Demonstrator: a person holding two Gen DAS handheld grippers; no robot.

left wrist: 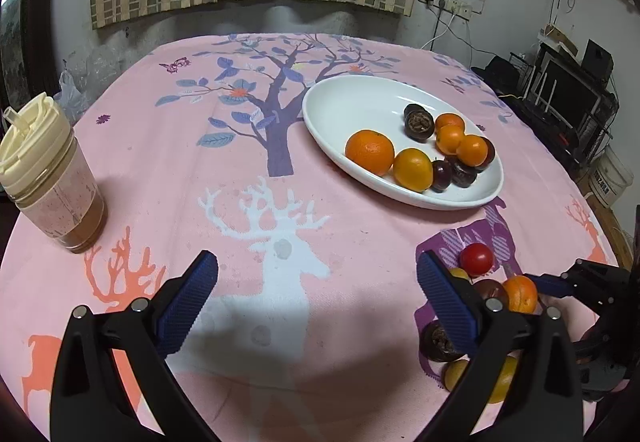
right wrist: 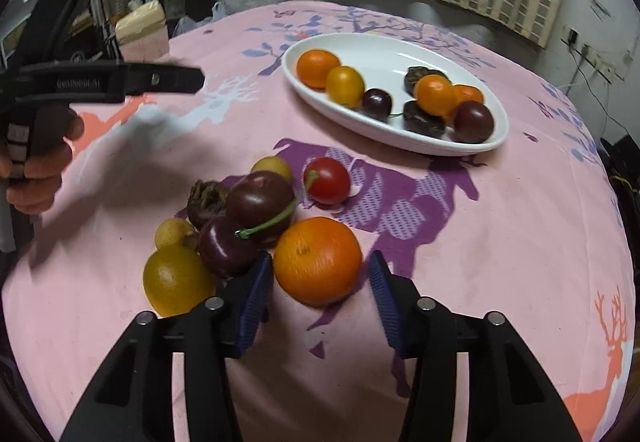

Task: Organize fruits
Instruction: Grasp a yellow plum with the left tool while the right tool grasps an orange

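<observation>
A white oval plate [left wrist: 352, 105] [right wrist: 384, 53] holds oranges, a yellow fruit and dark plums. Loose fruit lies in a pile on the pink cloth: a red tomato [right wrist: 328, 179], dark plums [right wrist: 264, 199], yellow fruits [right wrist: 176, 278] and a big orange [right wrist: 318, 260] [left wrist: 520, 294]. My right gripper [right wrist: 320, 261] straddles that orange. Its left pad is at the skin and a thin gap shows at the right pad. My left gripper [left wrist: 318, 262] hovers wide open over the white deer print with nothing between its fingers. Its right finger [left wrist: 444, 302] hides part of the pile.
A jar-like cup with a cream lid [left wrist: 48, 177] stands at the table's left edge. A person's hand [right wrist: 40, 169] holds the left gripper's handle [right wrist: 100, 81]. A curtain hangs behind the table. Shelves and cables crowd the right wall [left wrist: 568, 97].
</observation>
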